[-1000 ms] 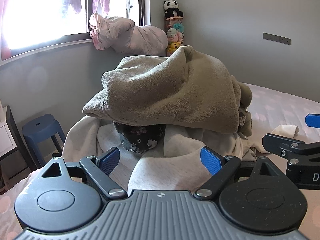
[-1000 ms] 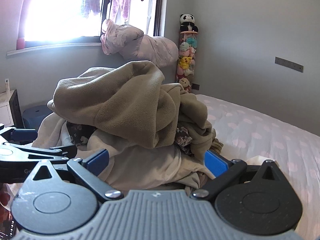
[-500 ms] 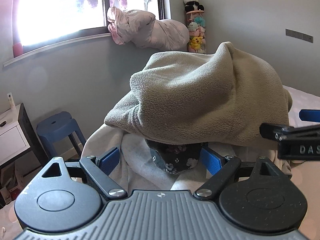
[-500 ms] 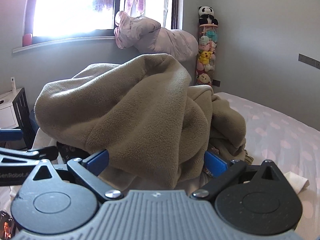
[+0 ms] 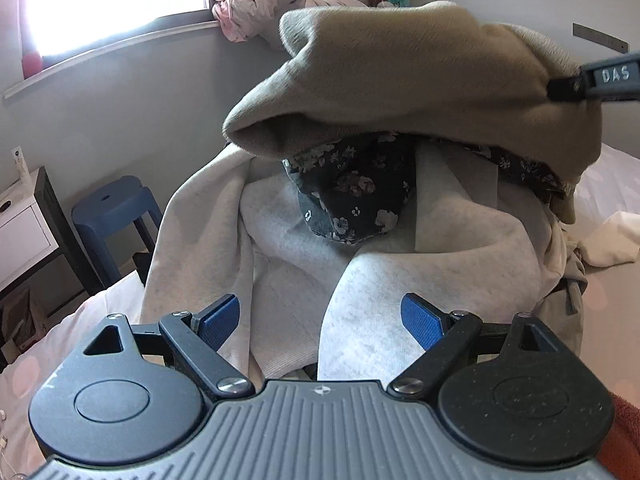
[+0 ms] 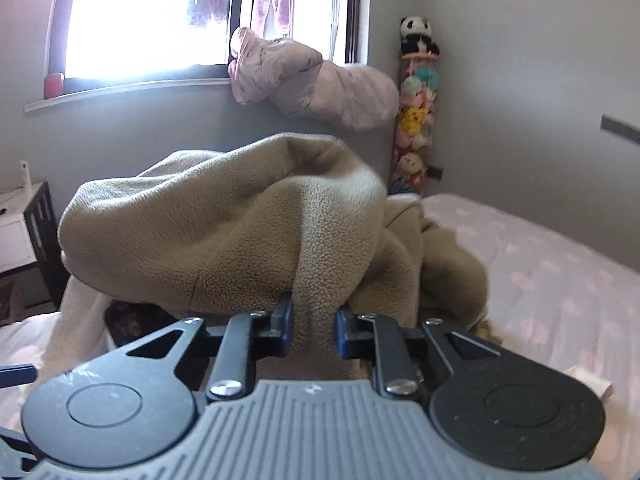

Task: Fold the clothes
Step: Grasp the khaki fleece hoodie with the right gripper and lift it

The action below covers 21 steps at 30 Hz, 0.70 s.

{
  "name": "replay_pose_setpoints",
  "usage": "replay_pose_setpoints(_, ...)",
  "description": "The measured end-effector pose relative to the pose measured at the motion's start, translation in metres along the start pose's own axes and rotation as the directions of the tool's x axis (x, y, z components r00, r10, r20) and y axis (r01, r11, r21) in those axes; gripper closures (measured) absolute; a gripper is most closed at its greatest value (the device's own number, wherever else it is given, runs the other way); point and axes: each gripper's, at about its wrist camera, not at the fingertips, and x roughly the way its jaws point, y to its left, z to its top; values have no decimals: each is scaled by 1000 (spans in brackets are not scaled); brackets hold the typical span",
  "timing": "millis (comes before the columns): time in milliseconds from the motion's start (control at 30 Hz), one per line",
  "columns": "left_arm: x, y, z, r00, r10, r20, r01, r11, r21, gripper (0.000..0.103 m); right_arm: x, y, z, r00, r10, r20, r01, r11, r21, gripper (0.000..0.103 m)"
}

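Right wrist: fleece (image 6: 224,232) long axis sideways

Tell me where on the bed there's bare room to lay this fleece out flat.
The open patch is the pink dotted sheet right of the pile, bounded by the grey wall behind. Crowded: the heap under the tan fleece, where the floral garment and the light grey sweatshirt lie, and a white cloth beside it.
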Motion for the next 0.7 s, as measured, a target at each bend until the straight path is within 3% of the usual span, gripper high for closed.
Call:
replay_pose_setpoints(133,-3,7,3,1000,-12,25,13,1000,-25,14,-31,-17,15,990,-119,81,123,991,-49,84)
replay_pose_setpoints(233,-2,7,4,999,-25,30,26,999,-34,14,-44,-29,10,988,-150,46,151,988,-18,84)
replay_pose_setpoints(367,0,7,7,999,-30,41,32,999,-30,14,-53,-15,-24,989,-144,-30,142,988,-60,85)
replay_pose_setpoints(433,0,6,10,998,-21,51,23,999,-30,14,-55,-4,-42,988,-135,-75,130,989,-76,90)
replay_pose_setpoints(467,0,6,11,998,-18,56,20,999,-31,14,-56,0,-48,986,-146,-86,138,986,-89,102)
replay_pose_setpoints(533,0,4,15,998,-14,67,16,999,-36,14,-58,1,-53,986,-132,-97,123,988,-93,101)
replay_pose_setpoints(633,0,0,23,996,-16,85,19,999,-36,14,-59,3,-48,991,-87,-100,76,991,-109,83)
replay_pose_setpoints(667,-1,-1,26,996,-18,91,22,999,-35,14,-59,6,-45,993,-83,-88,71,989,-129,58)
replay_pose_setpoints(700,-1,-1,29,995,-22,97,26,999,-37,14,-59,10,-43,994,-78,-76,66,987,-149,40)
